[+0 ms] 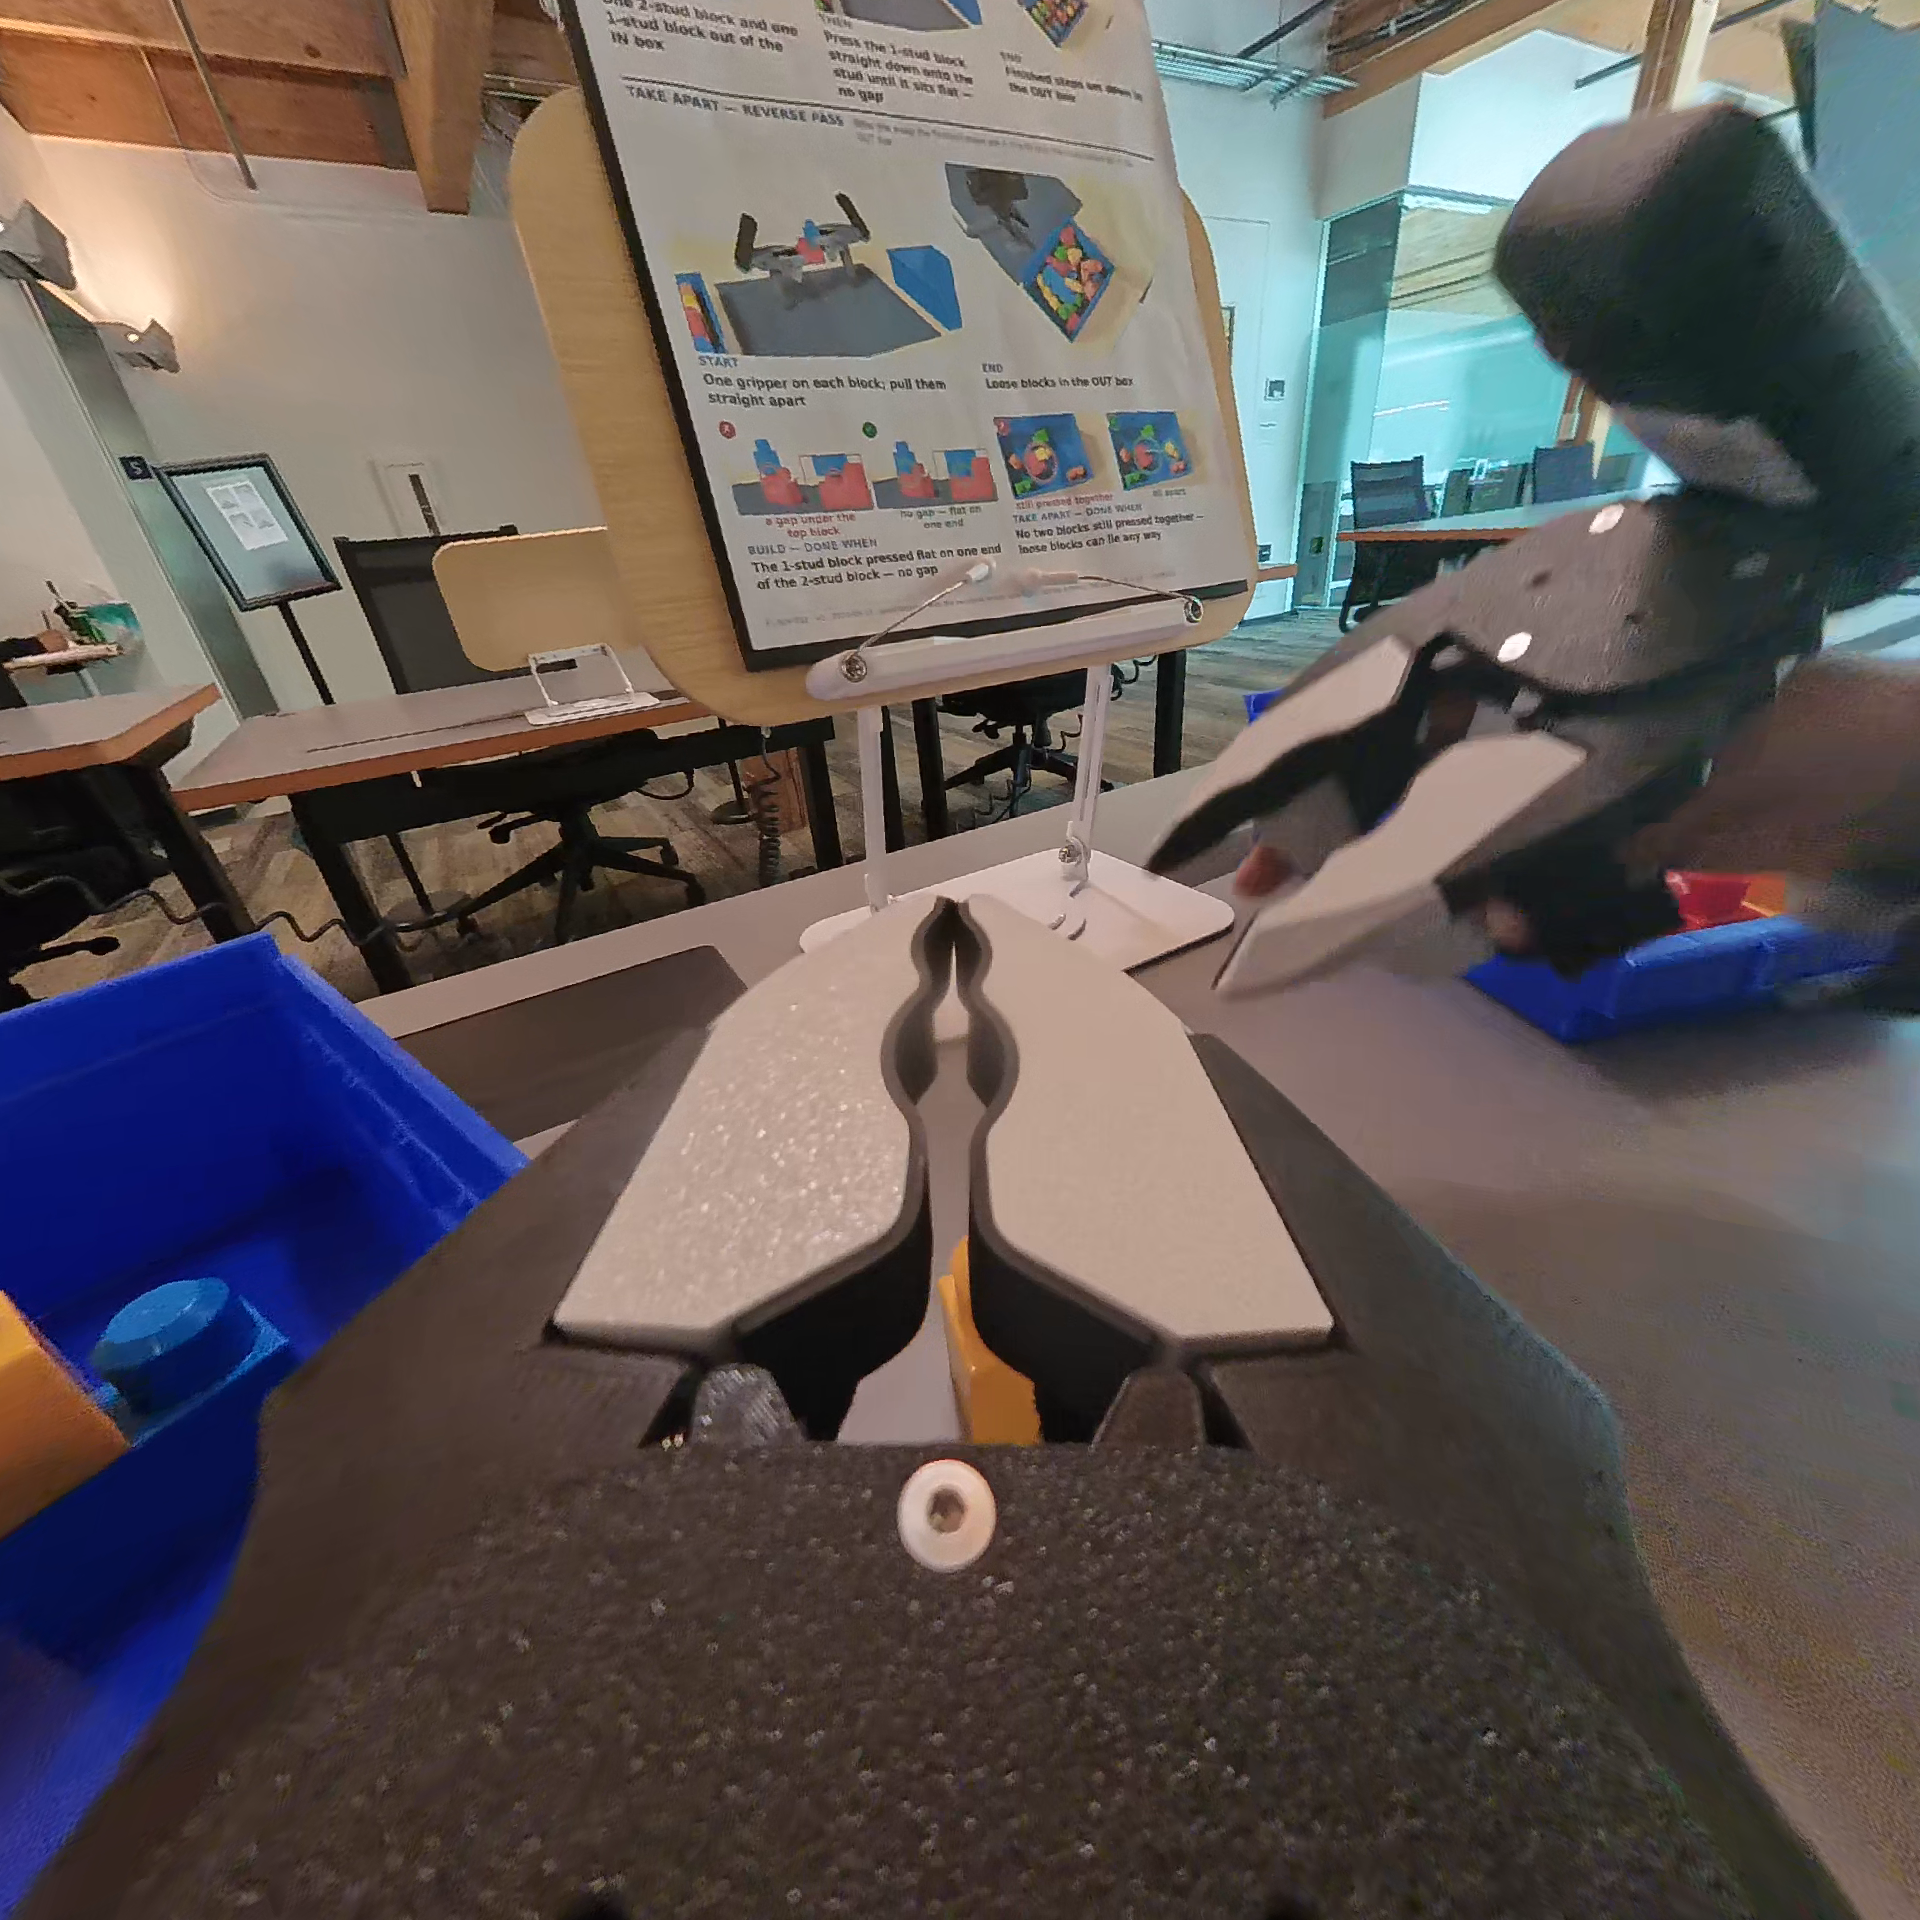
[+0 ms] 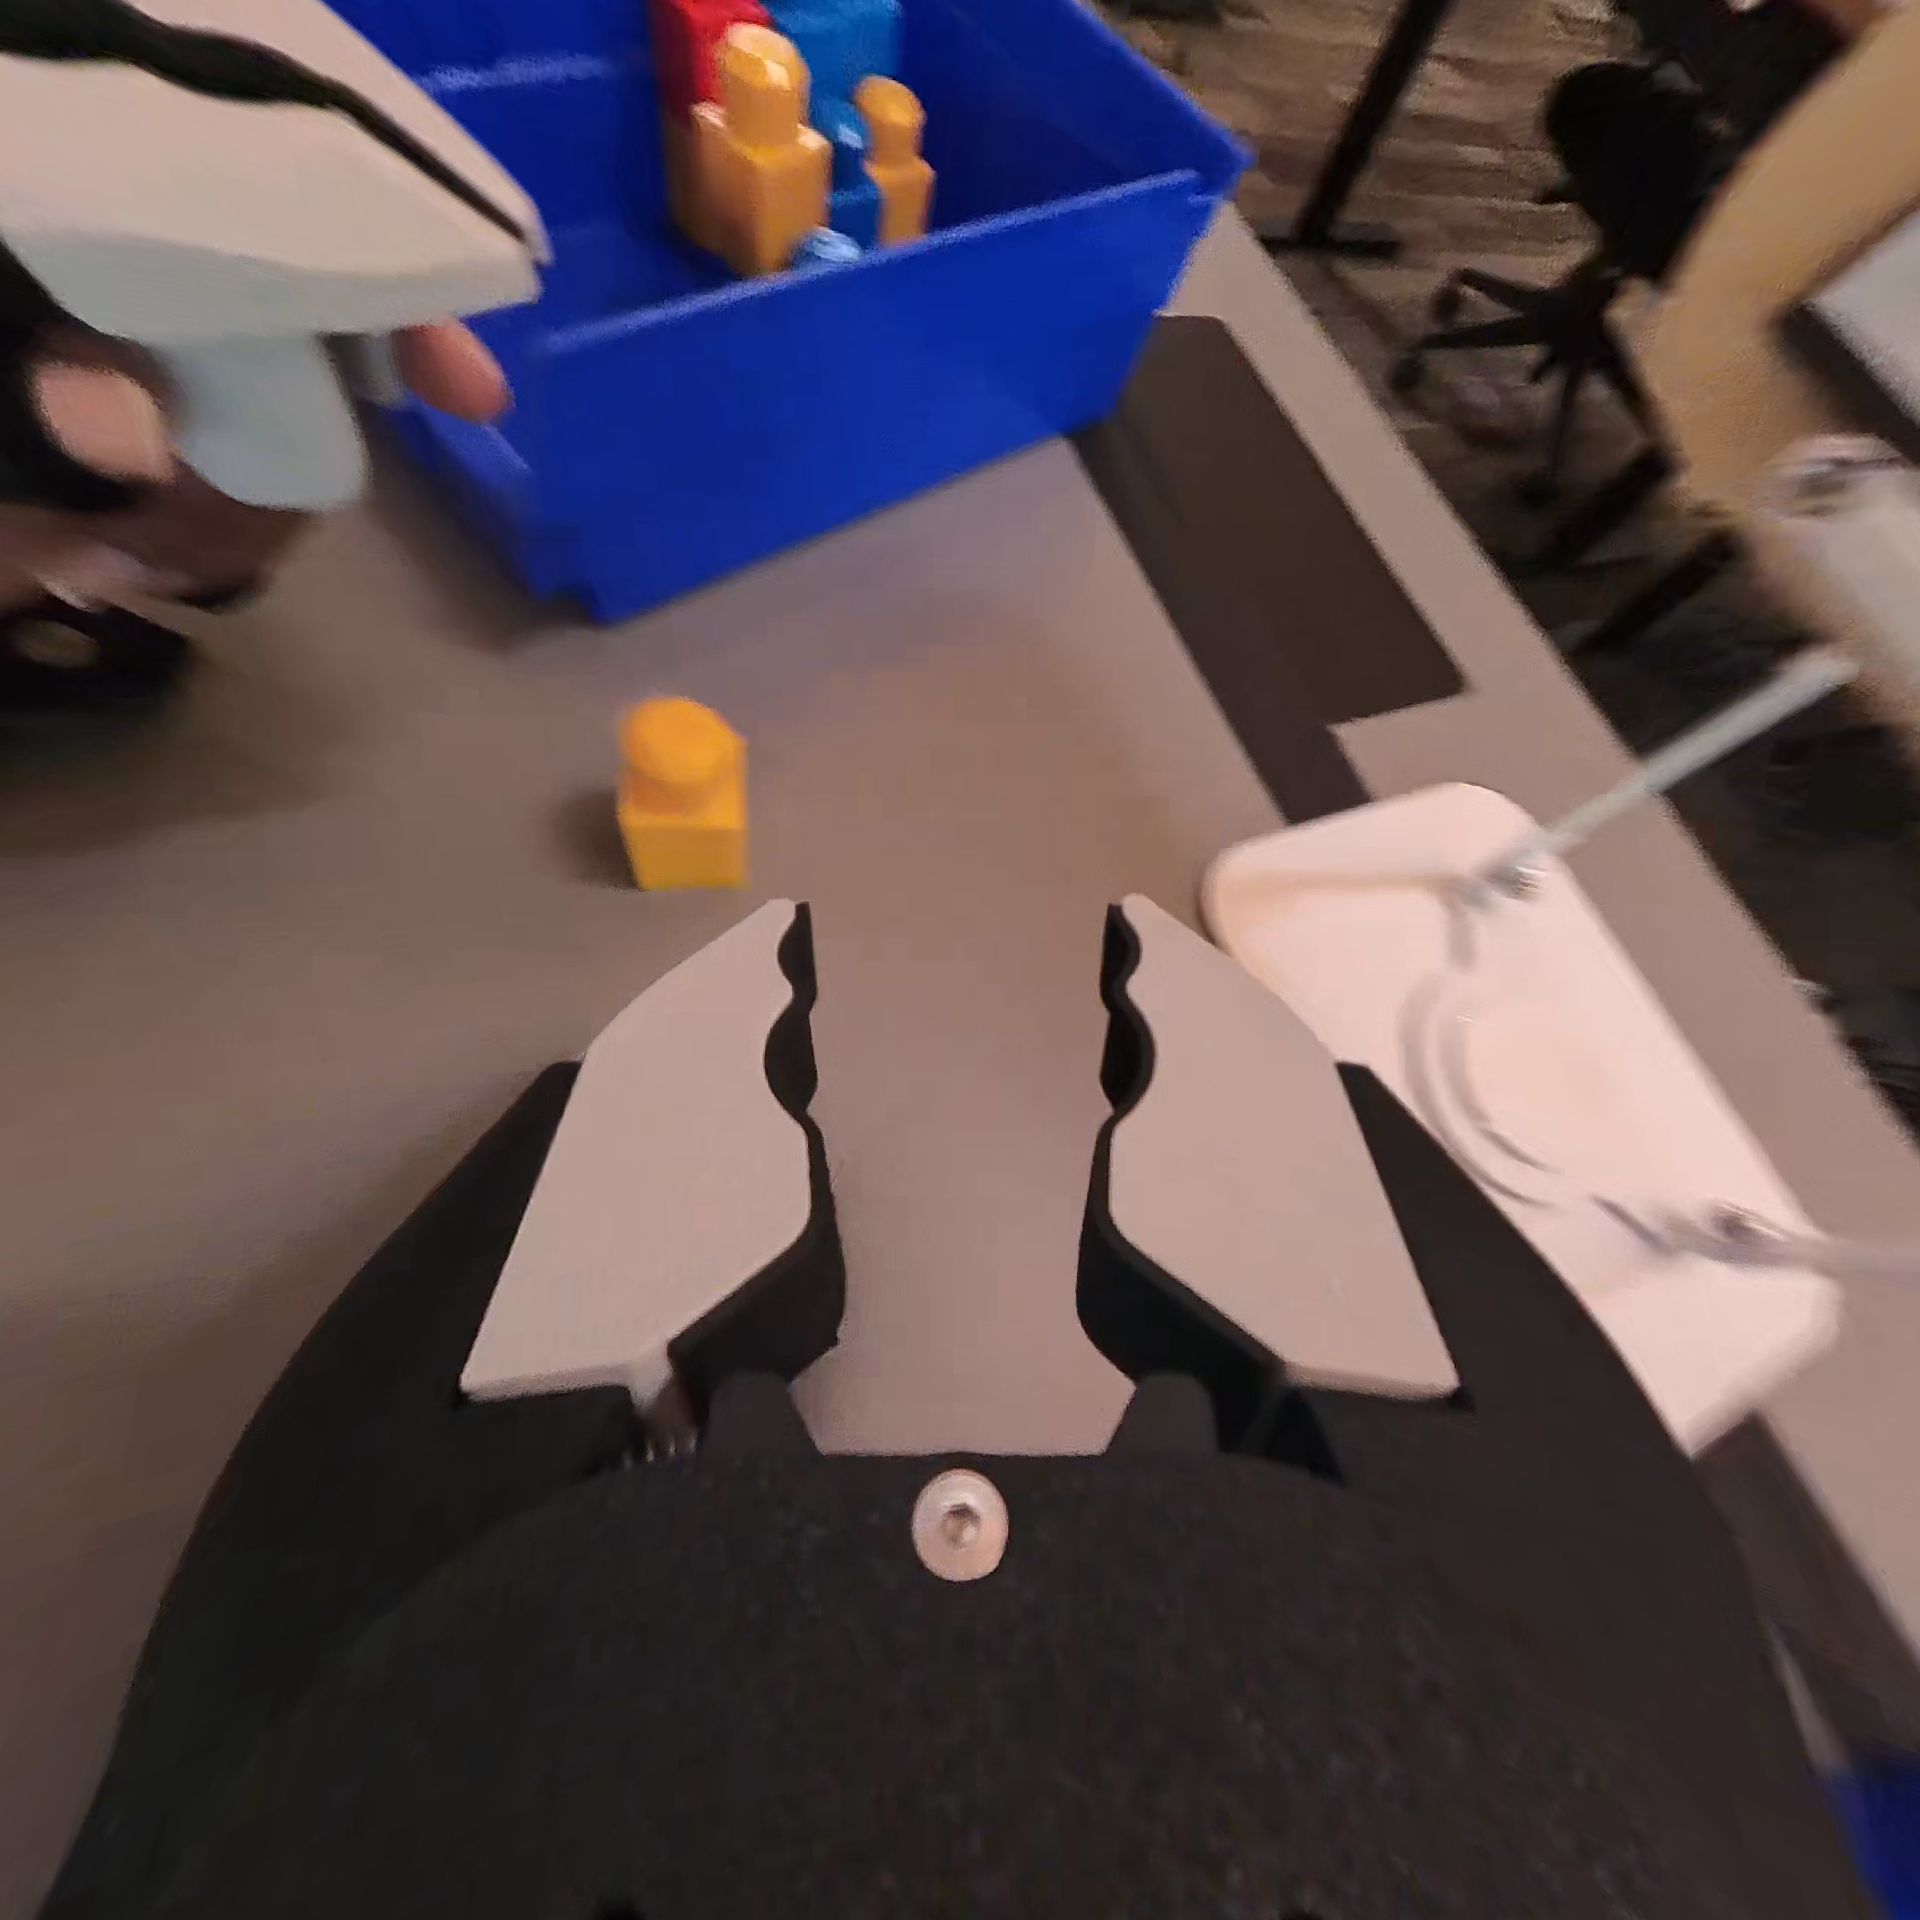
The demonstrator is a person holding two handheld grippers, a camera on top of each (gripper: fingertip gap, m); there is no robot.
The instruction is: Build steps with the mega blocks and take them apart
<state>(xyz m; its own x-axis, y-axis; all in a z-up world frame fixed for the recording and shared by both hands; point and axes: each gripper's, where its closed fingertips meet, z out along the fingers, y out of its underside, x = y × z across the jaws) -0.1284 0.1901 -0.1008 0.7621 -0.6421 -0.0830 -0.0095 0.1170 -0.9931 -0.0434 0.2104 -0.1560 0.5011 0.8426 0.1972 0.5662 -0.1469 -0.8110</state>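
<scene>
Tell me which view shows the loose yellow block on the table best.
The right wrist view: the yellow block stands whole on the grey table. The left wrist view shows only a yellow sliver between its own fingers.

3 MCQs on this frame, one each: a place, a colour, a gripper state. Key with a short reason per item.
1. Where is the loose single-stud block?
A. on the grey table, outside the bin
B. inside the blue bin
C. between the right gripper's fingers

2. What colour is that loose block?
A. red
B. green
C. yellow

3. How do the two grippers stand?
A. both wide open
B. left gripper shut and empty, right gripper open
C. left open, right shut on a block

Key:
1 A: the right wrist view shows it standing alone on the tabletop, nearer than the blue bin and ahead of the fingertips.
2 C: it is plainly yellow.
3 B: the left fingertips meet with nothing between them; the right fingers show a wide empty gap.
</scene>
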